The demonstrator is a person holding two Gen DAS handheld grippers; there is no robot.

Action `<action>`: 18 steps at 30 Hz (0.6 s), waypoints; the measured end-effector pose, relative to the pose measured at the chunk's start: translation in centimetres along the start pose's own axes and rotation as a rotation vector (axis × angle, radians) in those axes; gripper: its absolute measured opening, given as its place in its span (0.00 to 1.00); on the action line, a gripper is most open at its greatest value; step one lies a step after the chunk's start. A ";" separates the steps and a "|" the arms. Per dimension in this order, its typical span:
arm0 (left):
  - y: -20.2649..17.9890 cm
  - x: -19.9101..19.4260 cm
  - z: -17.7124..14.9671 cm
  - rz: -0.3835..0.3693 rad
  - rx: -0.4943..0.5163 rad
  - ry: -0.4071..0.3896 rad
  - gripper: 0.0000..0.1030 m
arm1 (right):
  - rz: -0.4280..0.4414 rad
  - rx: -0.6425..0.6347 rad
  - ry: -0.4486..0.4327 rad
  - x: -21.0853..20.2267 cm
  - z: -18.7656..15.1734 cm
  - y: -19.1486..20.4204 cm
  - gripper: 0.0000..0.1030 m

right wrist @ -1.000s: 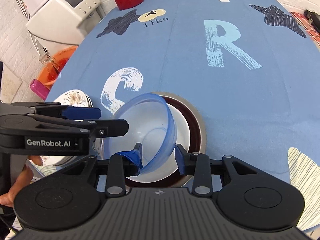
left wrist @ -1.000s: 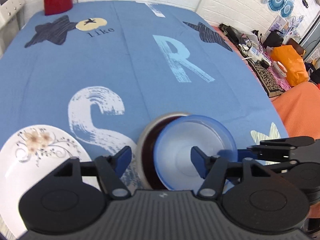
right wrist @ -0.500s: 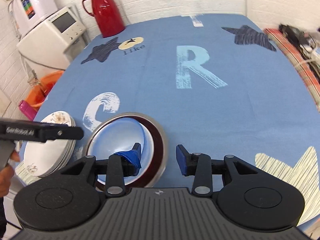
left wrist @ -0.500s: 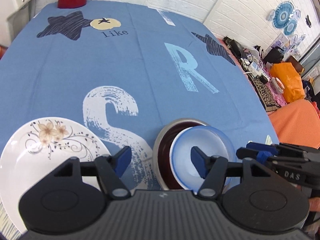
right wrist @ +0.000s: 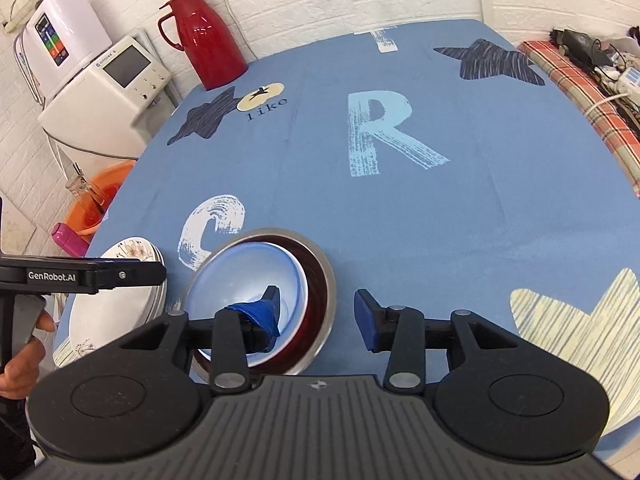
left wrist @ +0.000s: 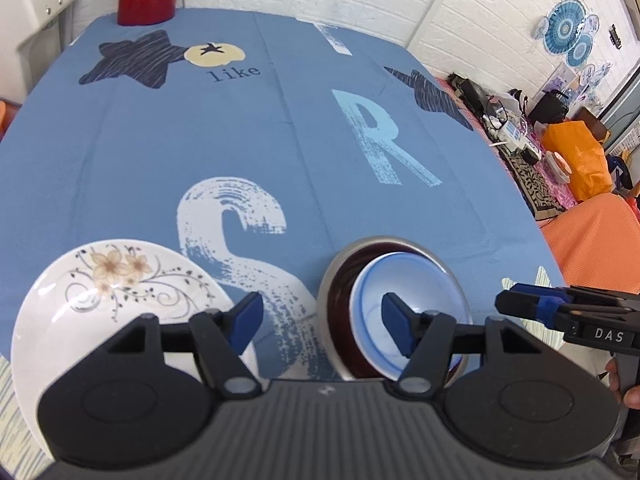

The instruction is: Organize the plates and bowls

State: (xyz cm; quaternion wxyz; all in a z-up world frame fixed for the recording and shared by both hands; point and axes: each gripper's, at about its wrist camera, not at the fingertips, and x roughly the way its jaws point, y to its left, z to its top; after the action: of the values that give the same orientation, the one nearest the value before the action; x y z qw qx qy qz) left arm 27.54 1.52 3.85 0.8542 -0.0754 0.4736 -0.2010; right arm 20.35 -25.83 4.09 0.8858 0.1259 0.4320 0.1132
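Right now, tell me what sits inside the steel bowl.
A blue bowl sits nested inside the steel bowl, and nothing shows in it. The steel bowl's dark red lining shows around it; its bottom is covered.

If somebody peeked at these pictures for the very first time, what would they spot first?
Probably the big blue tablecloth with its giant pale R and dark stars, and the shiny red jug standing at its far edge by the wall. Near the front, a blue bowl sits nested inside a dark red, steel-rimmed bowl, with flowered white plates just to its left. Both the left gripper and right gripper are open, holding nothing.
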 end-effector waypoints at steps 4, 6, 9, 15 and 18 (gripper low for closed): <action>0.8 0.2 -0.2 0.018 0.021 0.040 0.62 | 0.027 0.065 -0.043 -1.1 -0.4 -0.6 0.25; 1.0 0.4 0.0 0.019 0.026 0.056 0.62 | 0.020 0.089 -0.091 -2.0 -0.2 -0.7 0.26; 0.9 0.6 0.1 0.009 0.065 0.073 0.62 | -0.016 0.050 -0.107 -2.2 -0.1 -0.4 0.27; 0.2 2.0 0.3 0.035 0.145 0.106 0.62 | -0.053 0.085 0.051 -0.3 -0.9 -1.2 0.28; 0.1 2.5 0.4 0.062 0.164 0.104 0.63 | -0.046 0.083 0.070 0.1 -1.5 -1.1 0.28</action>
State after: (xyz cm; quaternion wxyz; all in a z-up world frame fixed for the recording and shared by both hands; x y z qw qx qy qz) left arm 29.08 0.55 2.06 0.8375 0.0199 0.5013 -0.2164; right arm 19.29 -26.66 2.81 0.8665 0.1485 0.4700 0.0791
